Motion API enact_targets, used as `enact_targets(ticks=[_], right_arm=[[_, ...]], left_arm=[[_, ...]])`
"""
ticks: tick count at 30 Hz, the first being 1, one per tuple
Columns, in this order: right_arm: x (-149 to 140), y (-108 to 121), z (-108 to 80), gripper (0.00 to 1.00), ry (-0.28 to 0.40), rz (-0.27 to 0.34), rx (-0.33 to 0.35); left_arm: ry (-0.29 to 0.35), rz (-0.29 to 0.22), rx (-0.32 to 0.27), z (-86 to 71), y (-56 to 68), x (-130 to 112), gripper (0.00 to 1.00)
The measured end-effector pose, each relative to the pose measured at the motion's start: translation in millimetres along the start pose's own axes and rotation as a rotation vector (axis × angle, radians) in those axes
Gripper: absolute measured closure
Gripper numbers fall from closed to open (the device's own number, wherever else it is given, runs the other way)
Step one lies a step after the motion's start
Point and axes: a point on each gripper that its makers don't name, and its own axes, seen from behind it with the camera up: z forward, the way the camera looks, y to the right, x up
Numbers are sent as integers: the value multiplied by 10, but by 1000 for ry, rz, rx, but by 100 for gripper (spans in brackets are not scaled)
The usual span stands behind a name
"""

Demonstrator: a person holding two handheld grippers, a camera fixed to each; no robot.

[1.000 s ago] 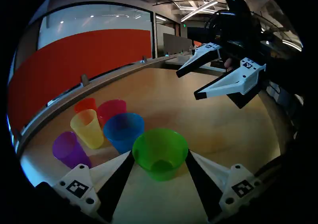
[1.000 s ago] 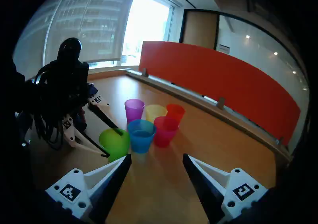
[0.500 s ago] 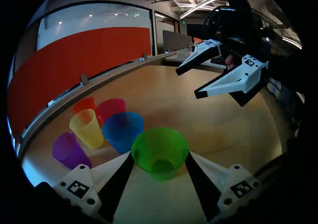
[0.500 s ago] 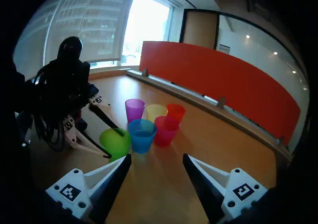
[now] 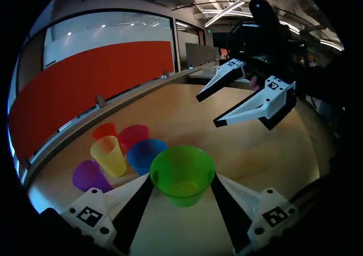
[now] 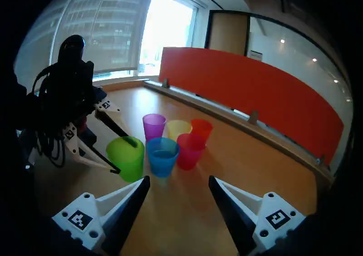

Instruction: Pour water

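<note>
Currently, the wooden table (image 6: pixel 245 165) carries five cups in a tight cluster, with the blue cup (image 6: pixel 162 157) nearest me. My left tongs (image 5: pixel 181 179) are clamped on the green cup (image 6: pixel 125 158), which is upright and just beside the blue one. My right tongs (image 6: pixel 178 179) stand apart, empty. Risk, as I judge it: tipping too fast slops water onto the table, or the rim knocks the cluster. No readable writing; only square markers (image 6: pixel 80 220) on the fingers.
</note>
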Motion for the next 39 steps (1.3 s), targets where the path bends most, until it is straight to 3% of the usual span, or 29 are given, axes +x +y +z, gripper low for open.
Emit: enact_targets(ticks=[11, 30, 39], right_arm=[[67, -102, 166, 0, 2, -8, 34], [93, -293, 628, 0, -1, 19, 95], [-25, -361, 818, 0, -47, 43, 117]], left_arm=[[24, -33, 55, -307, -135, 25, 14], [172, -72, 186, -1030, -339, 414, 14], [226, -84, 234, -1287, -368, 551, 14]])
